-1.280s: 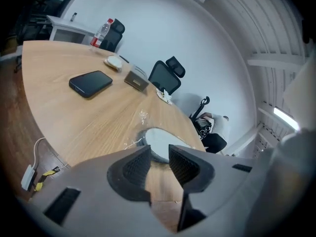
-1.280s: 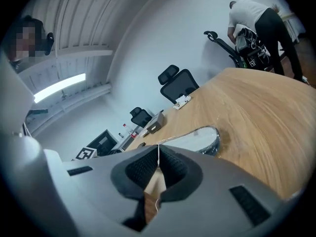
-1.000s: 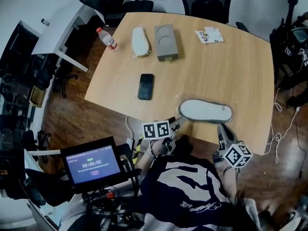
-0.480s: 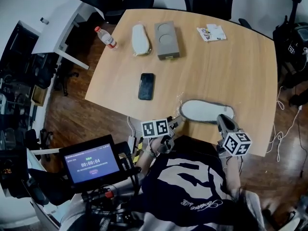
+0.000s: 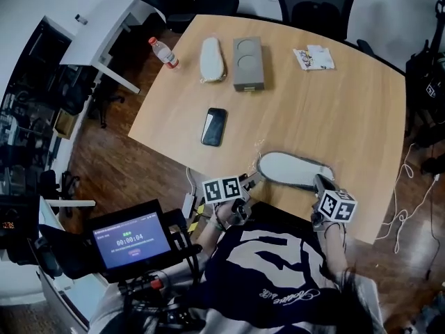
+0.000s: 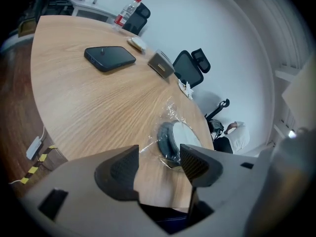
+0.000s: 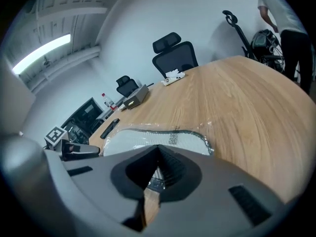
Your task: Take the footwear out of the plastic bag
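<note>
The right gripper (image 7: 158, 154) is clamped on the clear plastic bag (image 7: 210, 141) around the flat white, grey-rimmed slipper (image 7: 148, 137). The left gripper (image 6: 158, 157), just opened wide, holds nothing.

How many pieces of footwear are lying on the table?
2. The near slipper, in a plastic bag, lies at the near edge of the table; the far slipper lies beside the grey box. None seems hidden.
</note>
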The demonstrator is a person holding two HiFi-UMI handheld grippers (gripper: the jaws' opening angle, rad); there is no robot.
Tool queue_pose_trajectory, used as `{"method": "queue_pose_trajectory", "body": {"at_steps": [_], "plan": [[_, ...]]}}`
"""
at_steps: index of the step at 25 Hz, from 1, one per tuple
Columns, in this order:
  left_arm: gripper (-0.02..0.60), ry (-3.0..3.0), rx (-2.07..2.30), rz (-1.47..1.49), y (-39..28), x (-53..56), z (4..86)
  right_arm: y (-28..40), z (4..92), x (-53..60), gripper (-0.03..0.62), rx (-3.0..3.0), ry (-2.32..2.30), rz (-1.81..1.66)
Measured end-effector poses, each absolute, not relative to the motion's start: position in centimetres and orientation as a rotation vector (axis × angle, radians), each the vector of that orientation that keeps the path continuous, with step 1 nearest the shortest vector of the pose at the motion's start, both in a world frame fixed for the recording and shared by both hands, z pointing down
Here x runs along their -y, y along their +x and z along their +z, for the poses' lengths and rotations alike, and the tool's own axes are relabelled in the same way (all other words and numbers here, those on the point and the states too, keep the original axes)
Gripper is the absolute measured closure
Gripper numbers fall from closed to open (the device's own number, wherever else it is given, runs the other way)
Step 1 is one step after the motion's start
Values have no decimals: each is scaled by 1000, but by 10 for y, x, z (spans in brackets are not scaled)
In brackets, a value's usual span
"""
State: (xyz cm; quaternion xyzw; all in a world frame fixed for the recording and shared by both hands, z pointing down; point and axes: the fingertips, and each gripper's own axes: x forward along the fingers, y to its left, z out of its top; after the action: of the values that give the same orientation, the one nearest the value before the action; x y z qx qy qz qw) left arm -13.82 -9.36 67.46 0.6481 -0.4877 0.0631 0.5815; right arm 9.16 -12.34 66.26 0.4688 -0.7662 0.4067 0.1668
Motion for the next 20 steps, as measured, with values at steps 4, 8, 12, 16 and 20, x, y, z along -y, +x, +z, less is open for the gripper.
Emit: {"method": "queue_pose_trajectory", "body": {"at_steps": [4, 8, 12, 16, 20], "plan": [[330, 1491, 1140, 119, -138, 92, 672, 91, 661, 128, 597, 2230, 1319, 1131], [330, 1461, 1136, 55, -136, 92, 670, 103, 661, 130, 597, 2256, 1376, 1331], [330, 1480, 1107, 12, -131, 103, 669, 119, 663, 127, 597, 2243, 1375, 1420], [330, 1519, 1035, -18, -117, 121, 668, 120, 665, 127, 597, 2241, 1331, 1375], [331, 1497, 995, -143, -110, 137, 666, 118, 665, 126, 597, 2246, 1286, 1261]]}}
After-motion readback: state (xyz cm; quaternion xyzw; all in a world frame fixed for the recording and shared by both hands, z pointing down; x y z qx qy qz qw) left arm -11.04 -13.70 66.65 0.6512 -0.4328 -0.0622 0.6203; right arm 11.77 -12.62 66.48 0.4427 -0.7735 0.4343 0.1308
